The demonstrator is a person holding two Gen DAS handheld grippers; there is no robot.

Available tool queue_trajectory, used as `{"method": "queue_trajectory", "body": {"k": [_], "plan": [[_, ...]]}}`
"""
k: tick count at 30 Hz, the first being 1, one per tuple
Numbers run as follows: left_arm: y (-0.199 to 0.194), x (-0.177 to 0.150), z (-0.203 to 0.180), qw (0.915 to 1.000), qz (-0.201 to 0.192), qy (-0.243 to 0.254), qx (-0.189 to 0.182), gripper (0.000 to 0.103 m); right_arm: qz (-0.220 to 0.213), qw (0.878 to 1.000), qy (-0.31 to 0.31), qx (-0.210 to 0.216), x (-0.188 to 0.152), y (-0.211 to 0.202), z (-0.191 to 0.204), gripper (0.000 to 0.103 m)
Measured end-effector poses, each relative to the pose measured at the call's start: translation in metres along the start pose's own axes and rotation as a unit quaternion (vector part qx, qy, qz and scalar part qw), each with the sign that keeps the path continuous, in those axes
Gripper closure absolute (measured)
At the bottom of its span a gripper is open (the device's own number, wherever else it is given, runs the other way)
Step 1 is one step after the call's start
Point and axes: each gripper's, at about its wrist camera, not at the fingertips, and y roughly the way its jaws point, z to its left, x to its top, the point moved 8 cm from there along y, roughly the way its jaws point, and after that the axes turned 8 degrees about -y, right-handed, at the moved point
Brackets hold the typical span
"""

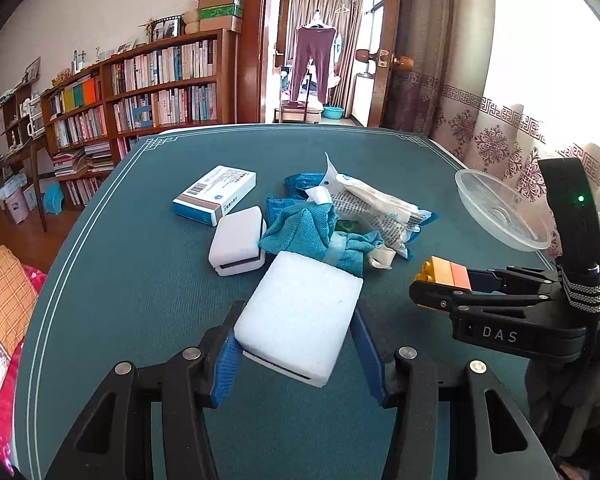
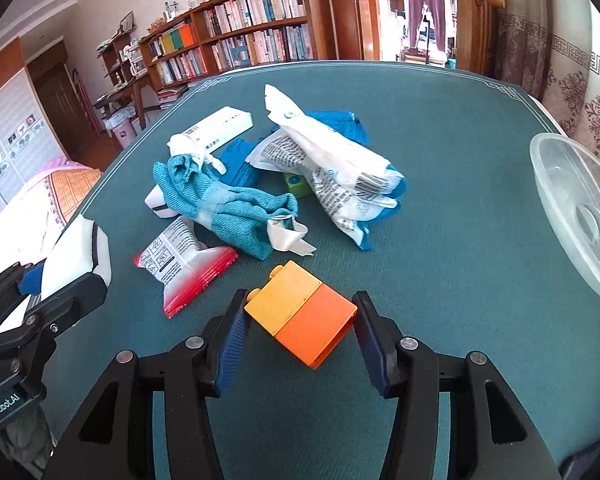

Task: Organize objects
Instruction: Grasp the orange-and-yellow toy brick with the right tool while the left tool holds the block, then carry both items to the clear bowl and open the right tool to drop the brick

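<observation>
My left gripper (image 1: 296, 344) is shut on a white sponge block (image 1: 300, 320), which also shows at the left of the right wrist view (image 2: 76, 256). My right gripper (image 2: 300, 320) is shut on a yellow-and-orange toy brick (image 2: 300, 312), also seen in the left wrist view (image 1: 446, 274). Both are held low over the teal table (image 1: 140, 280). Beyond lies a pile: a teal cloth (image 1: 308, 232), white-and-blue packets (image 2: 332, 168), a second white sponge (image 1: 238, 240), a medicine box (image 1: 216, 194), a red-edged sachet (image 2: 184, 264) and a green brick (image 2: 296, 184).
A clear plastic bowl (image 1: 500, 208) stands tilted at the table's right edge, also in the right wrist view (image 2: 580, 208). Bookshelves (image 1: 140, 92) and a doorway lie beyond the table. A bed (image 1: 0, 300) is at the left.
</observation>
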Motion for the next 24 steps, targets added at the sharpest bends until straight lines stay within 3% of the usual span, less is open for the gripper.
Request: {"method": "queue_trajectory", "body": {"k": [14,24], "plan": [[0.015,0.026,-0.086,0.9968,0.007,0.046,-0.066,0.049,-0.023,0.99,0.087,-0.106,0.021,-0.055,-0.149,0.05],[0.044,0.04,-0.166,0.9898,0.024,0.076,-0.118,0.049,-0.018,0.977,0.141,-0.16,0.015,-0.063,-0.24,0.05]]}}
